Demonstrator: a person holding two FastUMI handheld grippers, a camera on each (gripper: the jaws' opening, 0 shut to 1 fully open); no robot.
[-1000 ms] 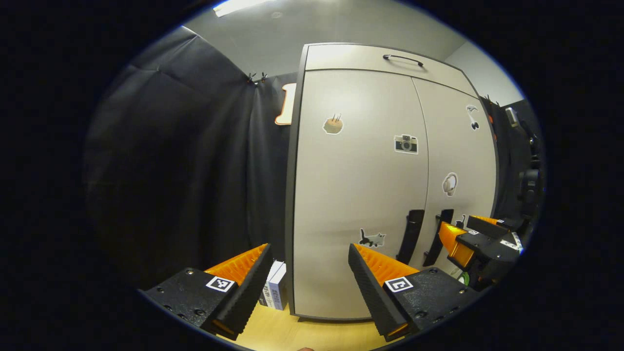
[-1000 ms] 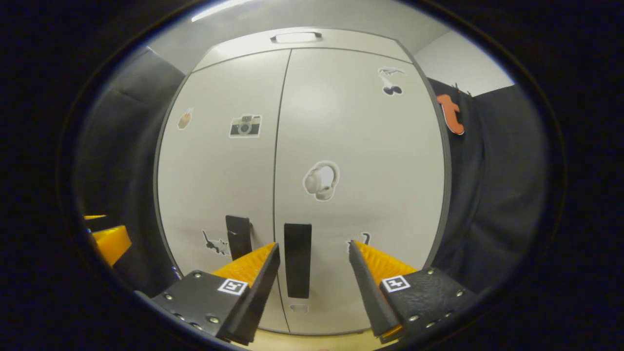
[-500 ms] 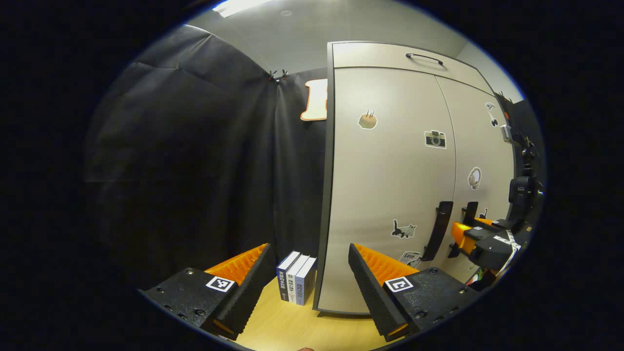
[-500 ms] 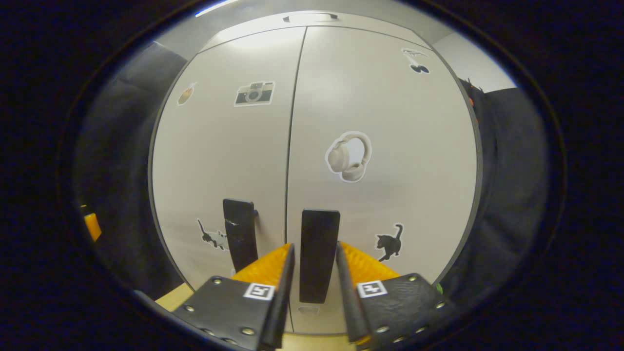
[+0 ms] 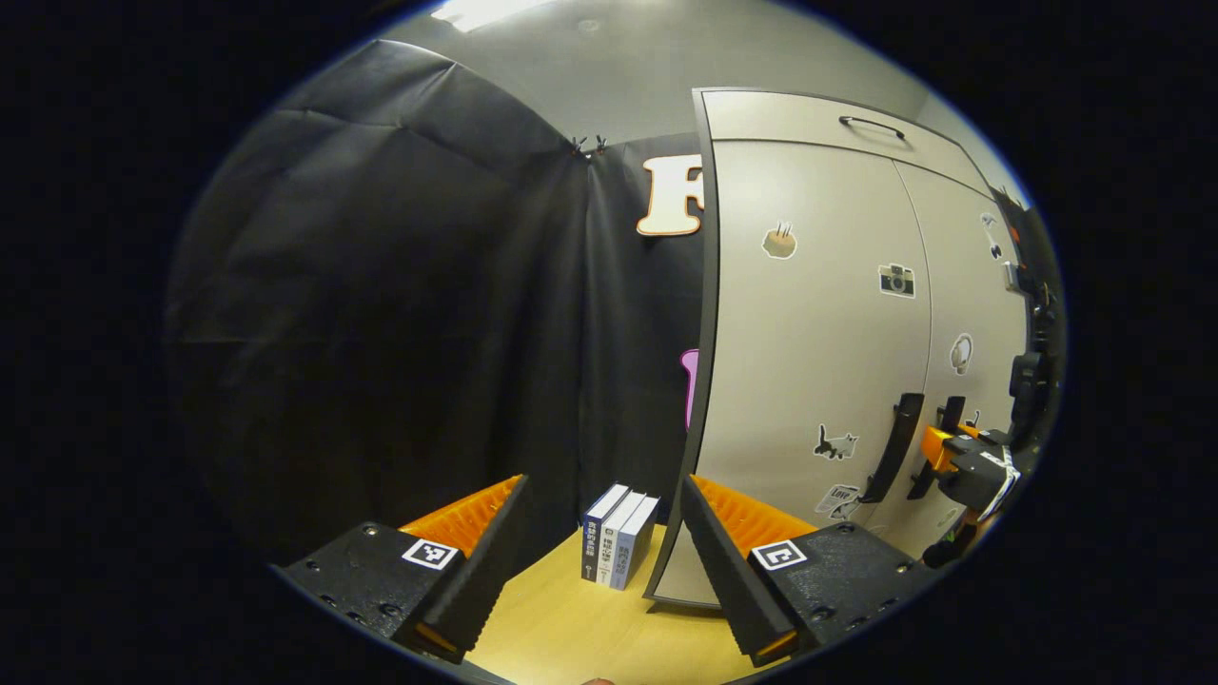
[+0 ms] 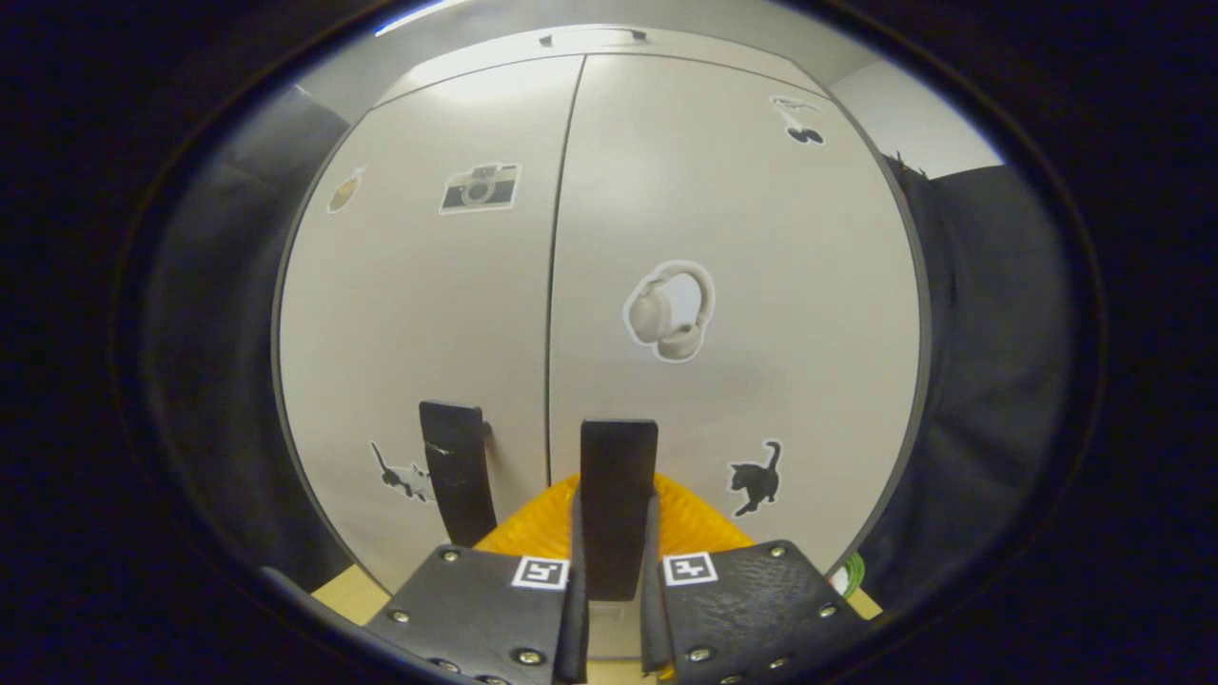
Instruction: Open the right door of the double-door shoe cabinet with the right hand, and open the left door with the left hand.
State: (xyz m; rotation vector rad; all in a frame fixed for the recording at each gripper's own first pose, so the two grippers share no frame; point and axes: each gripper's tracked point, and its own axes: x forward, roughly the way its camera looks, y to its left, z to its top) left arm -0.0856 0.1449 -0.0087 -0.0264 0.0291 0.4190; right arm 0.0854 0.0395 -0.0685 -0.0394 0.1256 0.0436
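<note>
At bottom centre of the right gripper view, the right gripper (image 6: 614, 571) has its fingers clamped on either side of the right door's black handle (image 6: 618, 495), which rises between them. Both doors of the shoe cabinet (image 6: 723, 209) are shut, the left door's handle (image 6: 457, 480) standing untouched just left of the centre seam. In the left gripper view, the left gripper (image 5: 599, 561) hangs with fingers spread wide and empty, aimed at a row of books (image 5: 618, 538) on the wooden floor (image 5: 571, 637) beside the cabinet, well off its target. A pull angled off the hinge arc could slide the fingers along the smooth handle and lose the grip.
</note>
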